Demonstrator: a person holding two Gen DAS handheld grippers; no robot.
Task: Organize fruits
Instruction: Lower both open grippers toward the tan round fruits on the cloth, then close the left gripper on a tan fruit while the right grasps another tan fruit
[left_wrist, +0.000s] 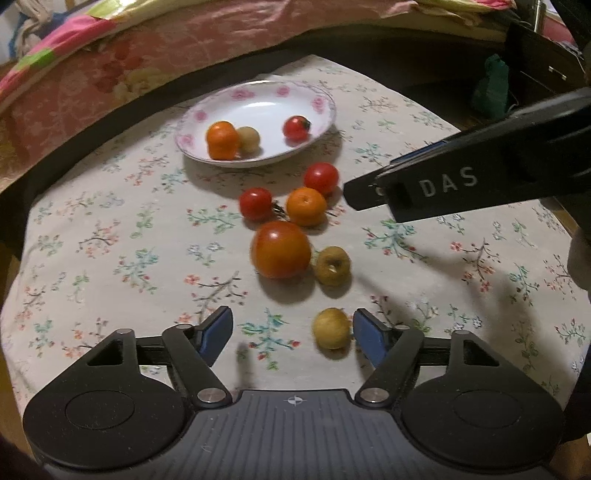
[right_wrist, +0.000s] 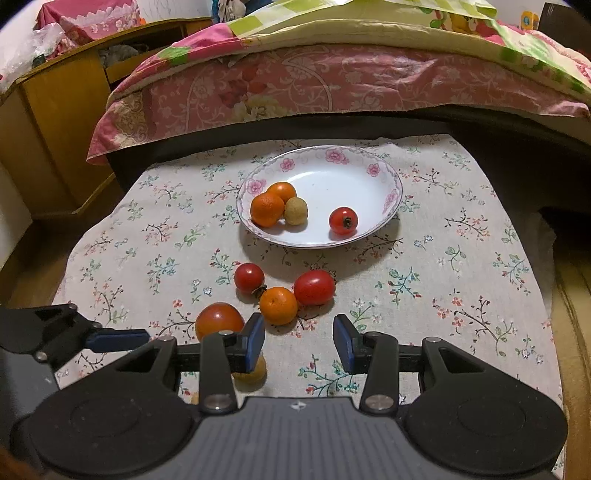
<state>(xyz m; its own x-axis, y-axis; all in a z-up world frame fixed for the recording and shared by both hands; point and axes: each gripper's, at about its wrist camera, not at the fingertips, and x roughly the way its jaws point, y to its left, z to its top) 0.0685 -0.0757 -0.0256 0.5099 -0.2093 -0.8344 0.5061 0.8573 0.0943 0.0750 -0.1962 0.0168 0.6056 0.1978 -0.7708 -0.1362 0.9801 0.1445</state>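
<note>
Plate (right_wrist: 388, 177) sits toward the far edge of the cloth-covered tabletop (right_wrist: 480, 258), holding two oranges, one small tan fruit and one small tomato. So four fruits are in; by my count six are still out on the cloth: two small tomatoes, an orange (left_wrist: 306, 205), a big tomato (left_wrist: 281, 249) and two tan fruits, strung from mid-tabletop toward the near edge.

Left gripper (left_wrist: 291, 338): jaws open, nearest tan fruit (left_wrist: 331, 328) between them, against the right-hand pad, not clamped.

Right gripper (right_wrist: 299, 341): jaws apart, nothing between them, hanging over the loose cluster.

Writing: "DAS" in white on the right gripper's side. No other labels readable.
</note>
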